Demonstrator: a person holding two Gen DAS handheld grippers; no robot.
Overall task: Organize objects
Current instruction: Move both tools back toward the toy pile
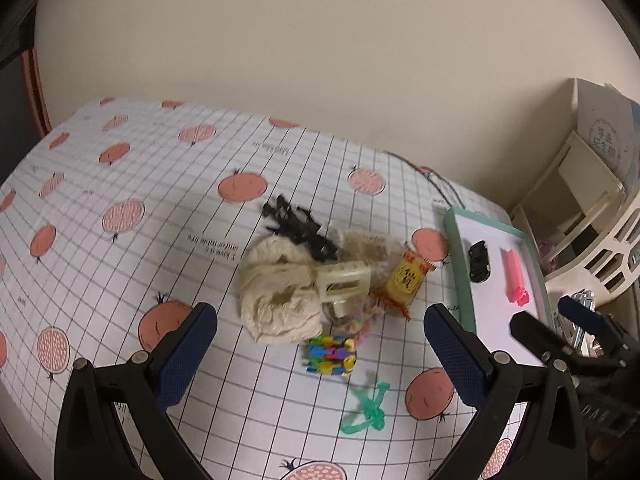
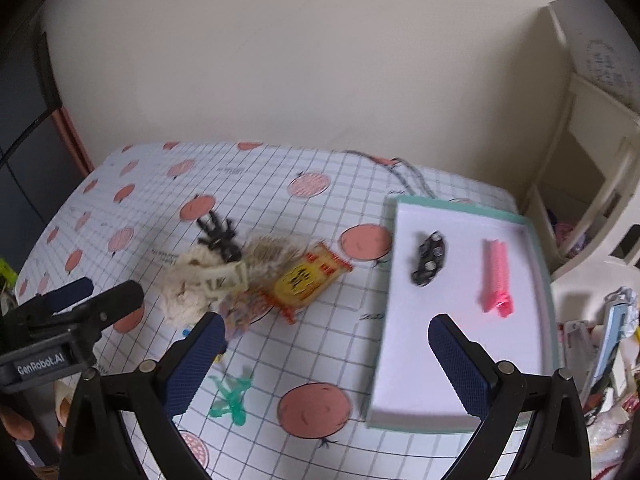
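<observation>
On the orange-patterned tablecloth (image 1: pixel 120 168) lies a pile: a cream cloth bundle (image 1: pixel 276 292), a cream claw clip (image 1: pixel 344 280), a black toy spider (image 1: pixel 298 226), a yellow snack packet (image 1: pixel 408 280) and a colourful block toy (image 1: pixel 330 358). A green toy figure (image 1: pixel 366 408) lies nearer. The teal-rimmed white tray (image 1: pixel 460 264) holds a black toy car (image 1: pixel 479 261) and a pink clip (image 1: pixel 514 276). My left gripper (image 1: pixel 320 314) hovers open over the pile. My right gripper (image 2: pixel 326 324) is open between the snack packet (image 2: pixel 306 280) and the tray (image 2: pixel 386 280), holding nothing.
A cream shelf unit (image 2: pixel 592 160) and a white basket (image 1: pixel 616 248) stand right of the table. Loose clutter (image 2: pixel 612 340) sits beside the tray. A grey cable (image 2: pixel 412 176) trails along the back edge by the wall. A hand (image 2: pixel 16 420) shows at lower left.
</observation>
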